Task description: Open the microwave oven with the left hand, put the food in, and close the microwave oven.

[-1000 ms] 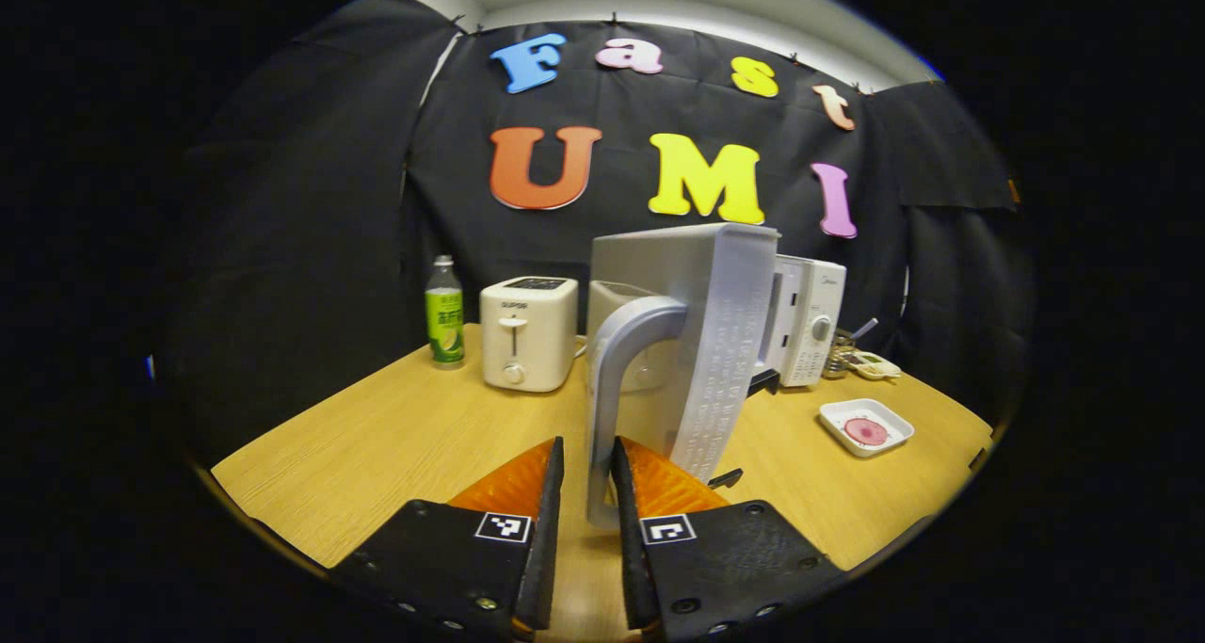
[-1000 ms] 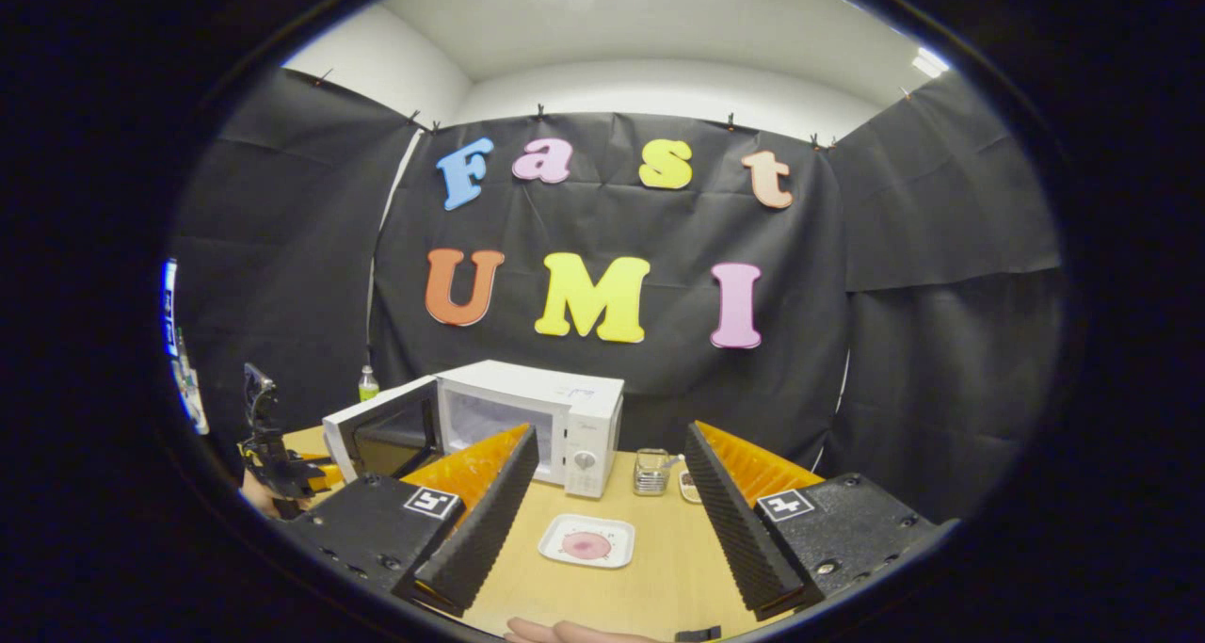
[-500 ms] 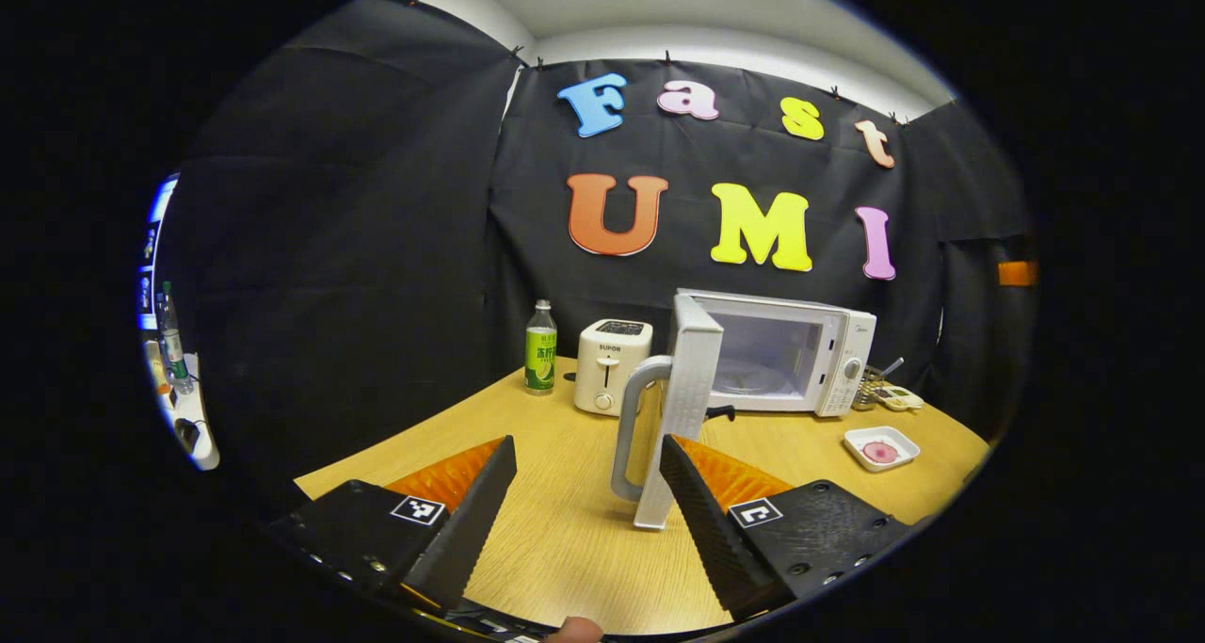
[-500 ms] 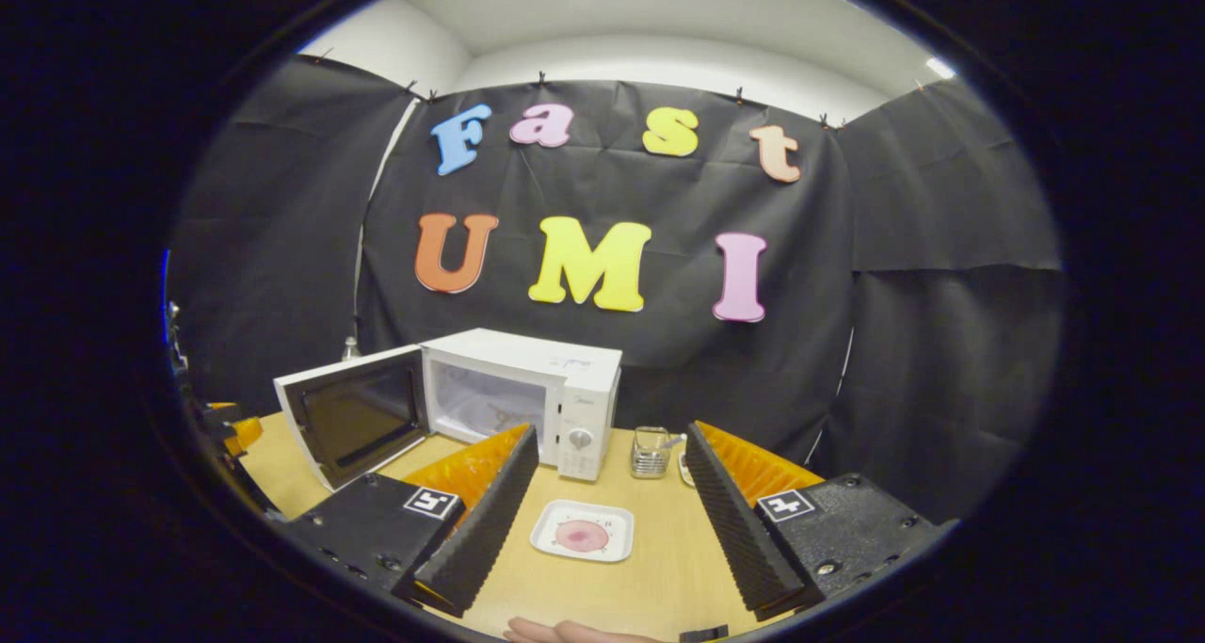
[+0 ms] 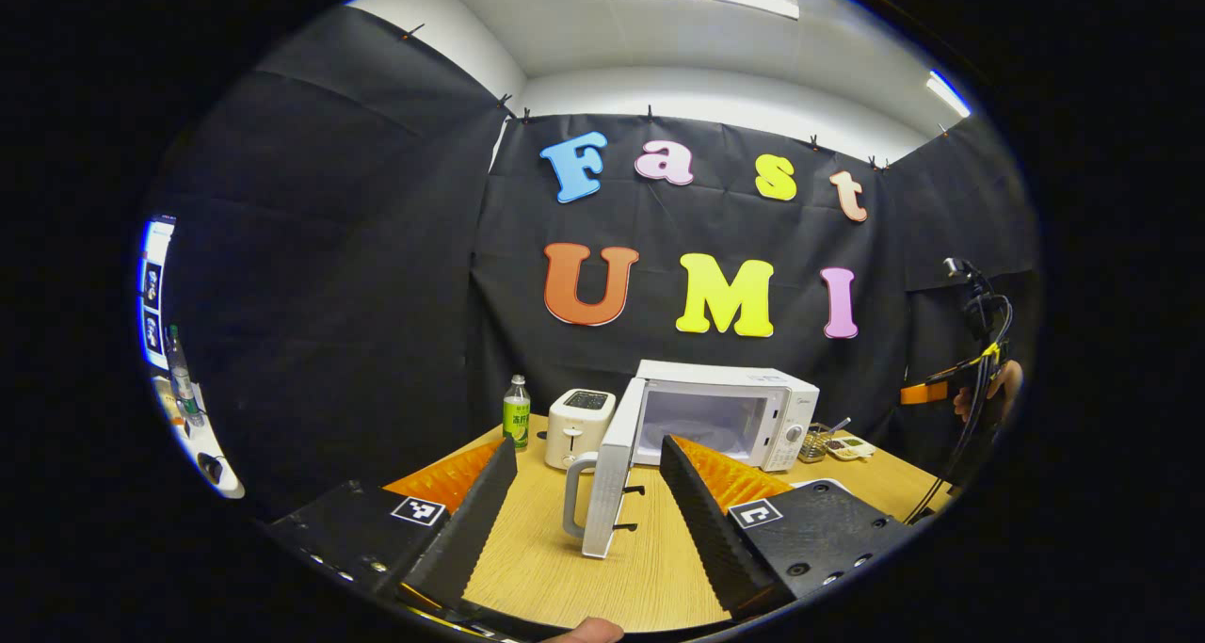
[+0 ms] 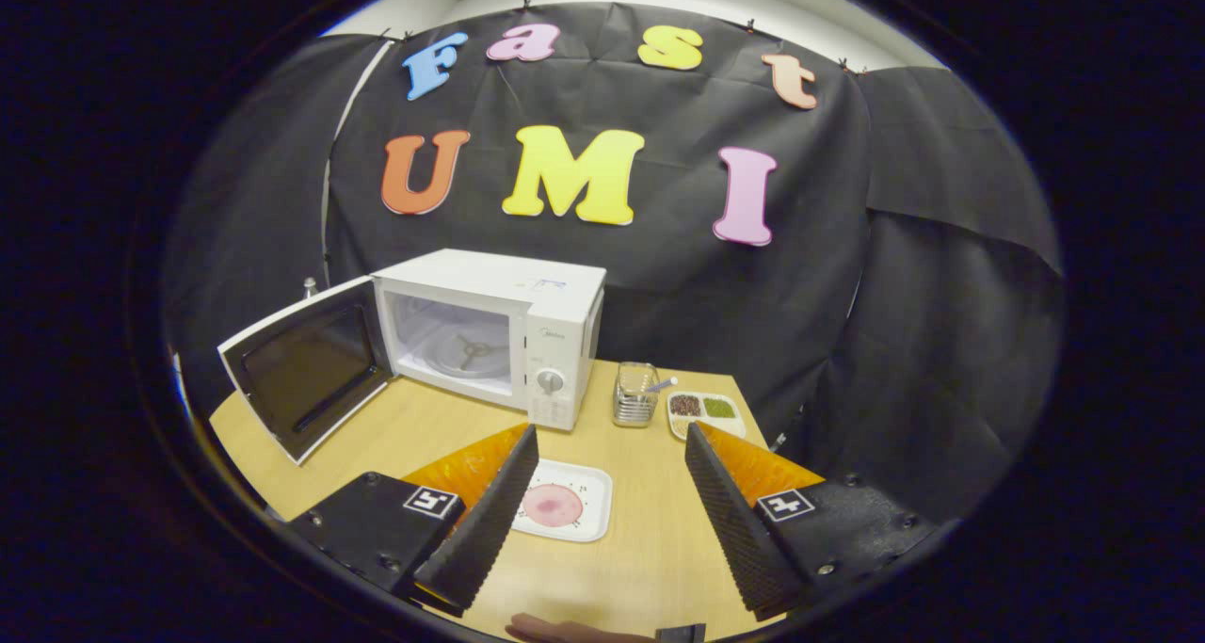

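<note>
The white microwave oven (image 6: 490, 328) stands at the back of the wooden table (image 6: 650, 549) with its door (image 6: 303, 370) swung wide open to the left and its cavity bare. In the left gripper view the door (image 5: 602, 488) is seen edge-on with its grey handle (image 5: 572, 497). My left gripper (image 5: 588, 521) is open, drawn back from the handle and touching nothing. A white square plate with a pink slice of food (image 6: 555, 506) lies in front of the oven. My right gripper (image 6: 607, 521) hovers open just above and in front of that plate.
A white toaster (image 5: 576, 426) and a green bottle (image 5: 515, 412) stand left of the oven. A wire holder (image 6: 635, 393) and a small dish of grains (image 6: 704, 408) sit to its right. A hand holding the other gripper (image 5: 979, 389) shows at the far right.
My left gripper let go of the door handle, opened and pulled back and up. The door swung fully open. My right gripper moved down and forward toward the plate.
</note>
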